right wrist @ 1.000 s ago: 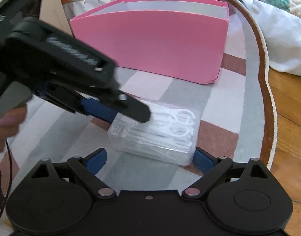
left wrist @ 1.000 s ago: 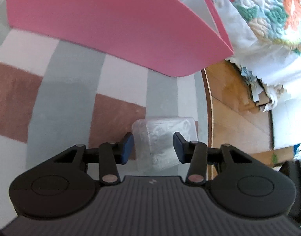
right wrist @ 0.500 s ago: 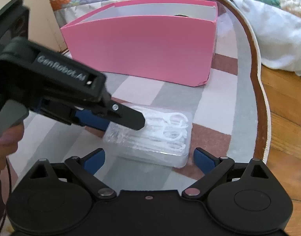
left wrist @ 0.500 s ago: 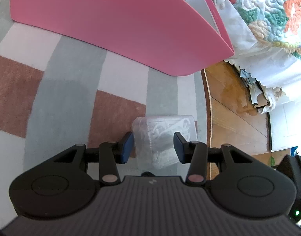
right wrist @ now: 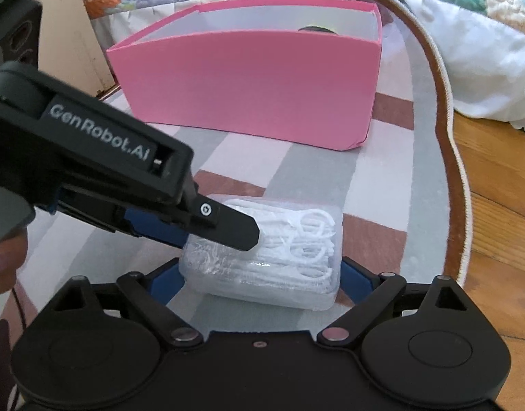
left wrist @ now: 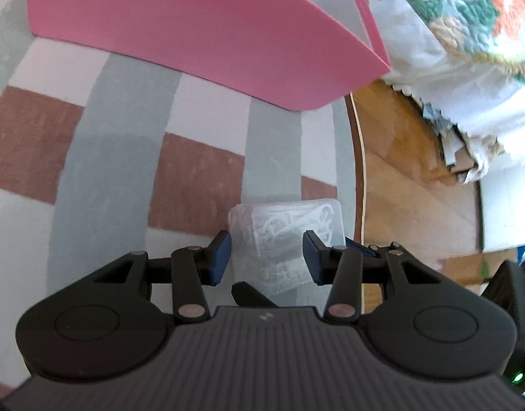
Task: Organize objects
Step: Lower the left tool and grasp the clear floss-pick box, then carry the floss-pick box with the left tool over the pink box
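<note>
clear floss-pick box (right wrist: 279, 257) sits pinched by left tool (left wrist: 266, 257), right tool (right wrist: 262, 277) spread around it.

Two matte black handheld grippers with blue-padded fingers

The left gripper (left wrist: 266, 253) has a ribbed dark grey housing bearing a small pale logo, two rounded black lobes with inset discs, linkage arms on silvery pivot pins, and blue pads on its fingers (left wrist: 220, 257). From the side it shows white "GenRobot.AI" lettering and a hex screw. The right gripper (right wrist: 260, 282) has the same black lobes, pins and blue pads, with a smooth housing. A green light glows on a black unit at the left view's lower right.
</note>
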